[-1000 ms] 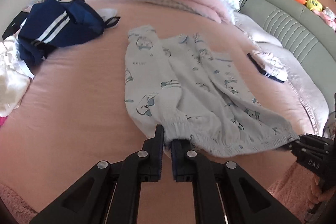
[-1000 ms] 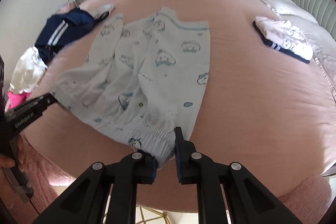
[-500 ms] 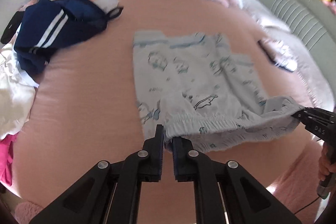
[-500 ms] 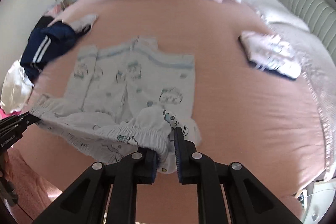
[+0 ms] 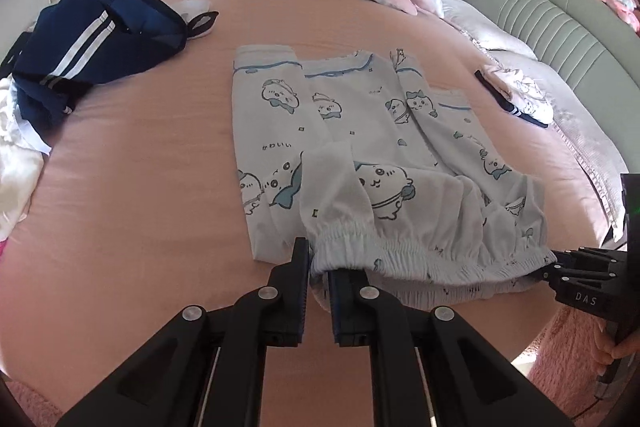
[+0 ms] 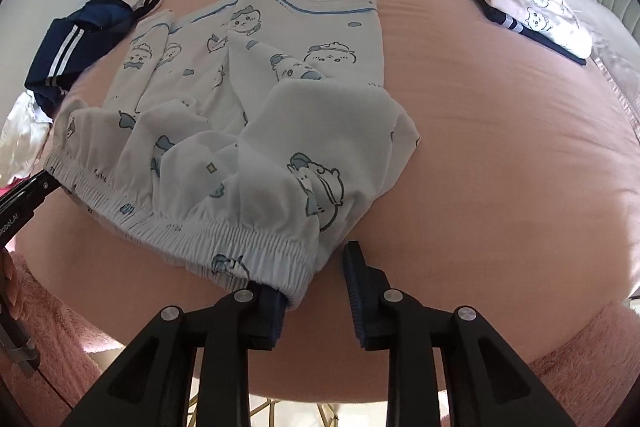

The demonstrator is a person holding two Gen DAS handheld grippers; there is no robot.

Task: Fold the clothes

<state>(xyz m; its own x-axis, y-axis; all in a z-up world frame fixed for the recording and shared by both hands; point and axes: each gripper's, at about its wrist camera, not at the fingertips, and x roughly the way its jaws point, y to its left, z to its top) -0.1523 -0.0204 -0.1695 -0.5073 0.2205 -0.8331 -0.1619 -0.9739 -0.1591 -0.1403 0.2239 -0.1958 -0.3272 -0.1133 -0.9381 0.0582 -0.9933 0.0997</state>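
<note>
1. Garment: pale printed pyjama trousers (image 5: 360,131) lie on the pink bed (image 5: 132,187), legs flat toward the pillows, waistband (image 6: 224,227) at the near edge; a second earlier the legs hung loose and crooked, now they lie straightened.
2. Left claw (image 5: 318,267): clenched on the waistband's left corner.
3. Right claw (image 6: 314,291): jaws opening; half a second ago they pinched the elastic, now the right corner only rests against one pad.
4. Reading: the lay-down step appears finished; the first fold can begin.
5. Surroundings: navy clothes (image 5: 92,51) and a folded item (image 6: 532,15) lie well apart.
</note>
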